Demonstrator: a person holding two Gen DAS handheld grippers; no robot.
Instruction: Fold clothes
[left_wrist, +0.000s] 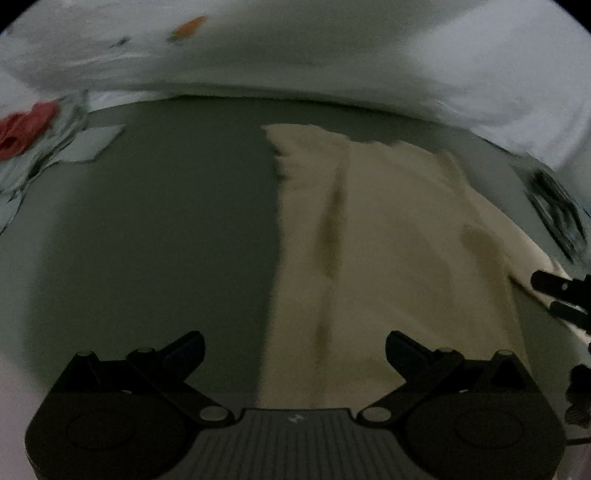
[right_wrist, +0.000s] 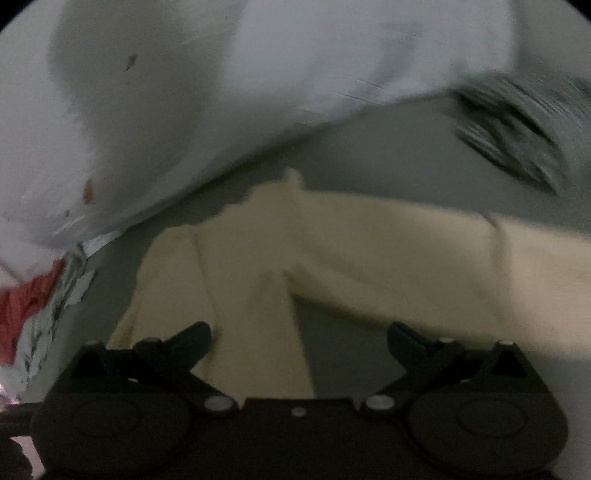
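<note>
Both my left gripper (left_wrist: 294, 345) and right gripper (right_wrist: 299, 338) gaped empty; the cream garment (left_wrist: 388, 240) ahead looked limp, best pinched at its edge.

Cream garment (left_wrist: 388, 236): I see soft matt cloth, slightly fuzzy at its far edge, creased lengthwise.
Grey surface (left_wrist: 166, 229) under the cream garment: looks to me like smooth, matt fabric or sheet; I cannot tell which.
White bedding (left_wrist: 332, 55) beyond the cream garment: matt cloth, gently rumpled.
Left gripper (left_wrist: 294, 349): I read matt black plastic, with dull metal pivot pins and a ribbed grey panel.
Right gripper (right_wrist: 299, 339): same matt black plastic, with pale metal pins.
</note>
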